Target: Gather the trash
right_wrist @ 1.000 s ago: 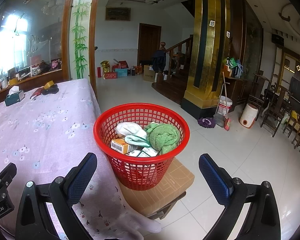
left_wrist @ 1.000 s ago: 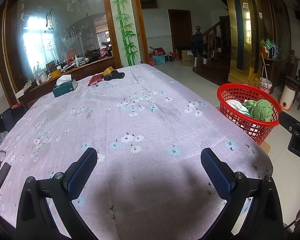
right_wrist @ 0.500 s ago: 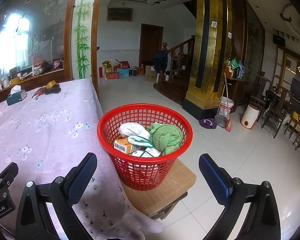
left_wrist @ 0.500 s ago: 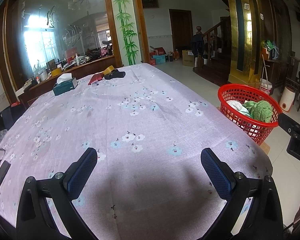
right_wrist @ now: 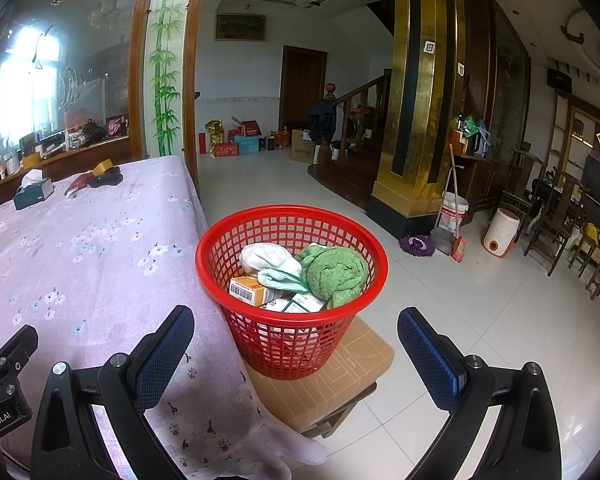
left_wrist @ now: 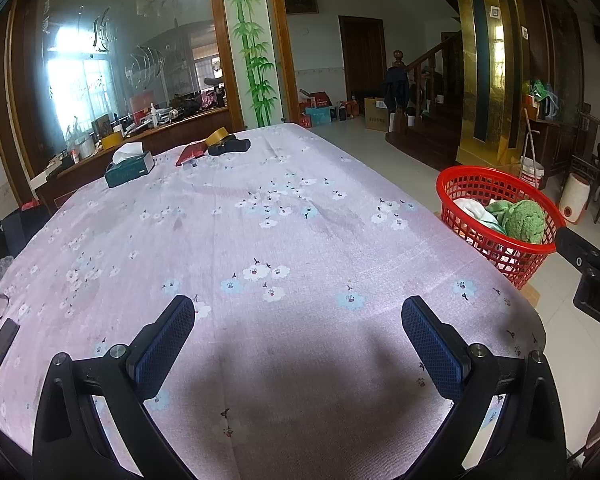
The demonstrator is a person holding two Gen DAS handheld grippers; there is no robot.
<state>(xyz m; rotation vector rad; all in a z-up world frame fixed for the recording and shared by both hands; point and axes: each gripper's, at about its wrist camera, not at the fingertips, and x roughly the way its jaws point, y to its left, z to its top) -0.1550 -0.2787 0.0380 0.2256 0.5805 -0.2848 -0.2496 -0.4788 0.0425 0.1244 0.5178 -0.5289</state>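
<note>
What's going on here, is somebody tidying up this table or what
A person holds a two-finger gripper in each hand, collecting trash. Both the left gripper and the right gripper are open and hold nothing. The red basket, on a cardboard box beside the table, already holds a green cloth, a white cloth and small cartons. A tissue box and some dark items sit at the table's far end.

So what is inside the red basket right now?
The red basket holds a green towel, a white cloth, a pale green cloth and small cartons including an orange box. Anything beneath them is covered.
</note>
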